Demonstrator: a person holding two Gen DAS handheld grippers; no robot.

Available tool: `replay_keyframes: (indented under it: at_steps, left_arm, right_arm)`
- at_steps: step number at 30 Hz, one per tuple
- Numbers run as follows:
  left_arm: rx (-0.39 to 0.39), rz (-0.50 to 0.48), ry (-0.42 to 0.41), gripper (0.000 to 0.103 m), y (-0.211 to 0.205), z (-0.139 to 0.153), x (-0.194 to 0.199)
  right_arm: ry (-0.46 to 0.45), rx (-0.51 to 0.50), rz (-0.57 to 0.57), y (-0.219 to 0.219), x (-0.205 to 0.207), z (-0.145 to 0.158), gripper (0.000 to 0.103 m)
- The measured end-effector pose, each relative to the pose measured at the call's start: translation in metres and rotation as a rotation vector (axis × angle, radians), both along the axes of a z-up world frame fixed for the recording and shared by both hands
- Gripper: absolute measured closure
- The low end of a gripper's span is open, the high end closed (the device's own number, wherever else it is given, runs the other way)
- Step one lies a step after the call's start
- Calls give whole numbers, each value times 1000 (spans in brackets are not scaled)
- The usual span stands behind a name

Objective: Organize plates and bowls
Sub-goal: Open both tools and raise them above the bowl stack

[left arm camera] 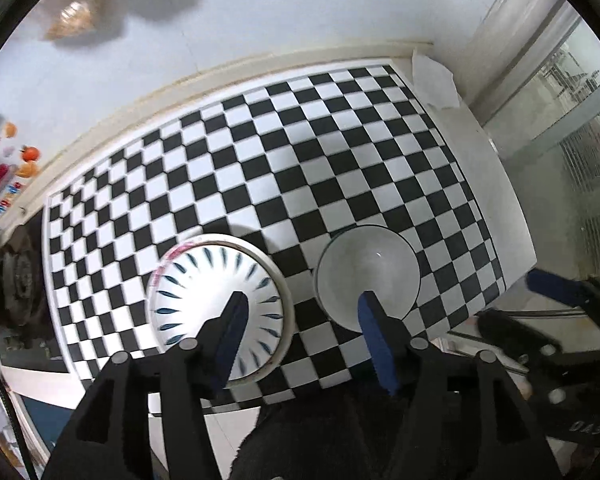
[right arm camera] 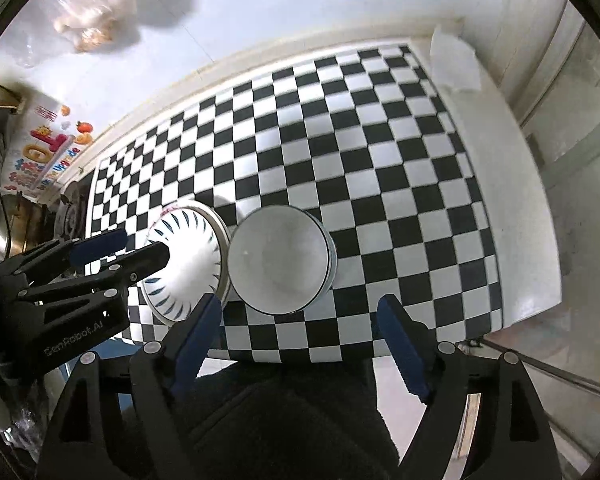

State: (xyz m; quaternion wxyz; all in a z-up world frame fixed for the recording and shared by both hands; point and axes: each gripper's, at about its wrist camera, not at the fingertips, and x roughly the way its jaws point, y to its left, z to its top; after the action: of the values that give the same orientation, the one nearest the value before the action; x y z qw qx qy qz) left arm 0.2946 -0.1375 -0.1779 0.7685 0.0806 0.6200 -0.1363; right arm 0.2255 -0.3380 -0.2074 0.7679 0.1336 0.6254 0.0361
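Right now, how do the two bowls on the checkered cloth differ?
The blue-dash-patterned white bowl carries radiating blue marks inside; the plain white bowl is unmarked. The patterned bowl sits in a cream plate; the plain one looks to rest on the black-and-white checkered cloth. Both stand upright, empty, side by side.

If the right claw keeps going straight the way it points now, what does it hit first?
Probably the plain white bowl: it sits just ahead of the open right claw, roughly centred between its fingers. Depth is unclear.

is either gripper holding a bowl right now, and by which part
Nothing is held. The left gripper and right gripper are both open above the bowls.
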Motion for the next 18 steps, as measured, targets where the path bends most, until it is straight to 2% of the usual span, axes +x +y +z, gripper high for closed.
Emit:
replay_keyframes:
  at_steps: [10,18]
  left_arm:
    - [-26,19,-131,48,11,60,-30]
    - [-50,15,-155,48,20,86,-47]
  right_arm:
    - [-125,-67,-8,4,-28,68,19]
    - [-158,-83,-3,9,-41,89,19]
